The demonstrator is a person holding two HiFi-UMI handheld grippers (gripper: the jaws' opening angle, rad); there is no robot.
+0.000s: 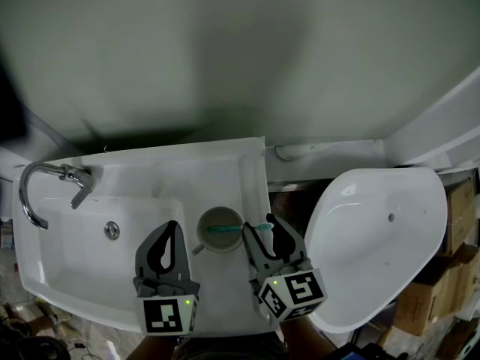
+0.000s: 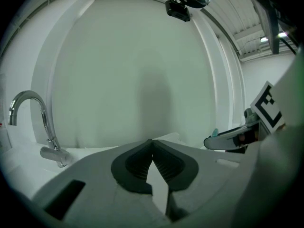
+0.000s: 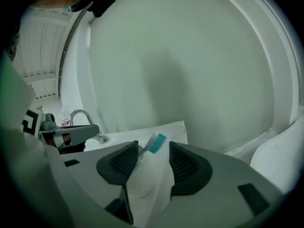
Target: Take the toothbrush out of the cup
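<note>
Right gripper (image 1: pixel 261 226) jaws apart around toothbrush (image 1: pixel 223 229) head at cup (image 1: pixel 204 243); left gripper (image 1: pixel 173 228) closed, empty, over sink (image 1: pixel 71 257)

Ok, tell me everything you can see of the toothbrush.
The toothbrush is slim, plastic-looking, with a teal handle, a pale neck and teal bristles. It leans in the cup, handle inside, head sticking out over the rim, between the open jaws of the right gripper. Whether a jaw touches it is unclear.

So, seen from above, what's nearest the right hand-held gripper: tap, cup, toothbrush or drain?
1. Toothbrush, its head between the right hand-held gripper's open jaws.
2. Cup, just left.
3. Drain, farther left.
4. Tap, far left.
</note>
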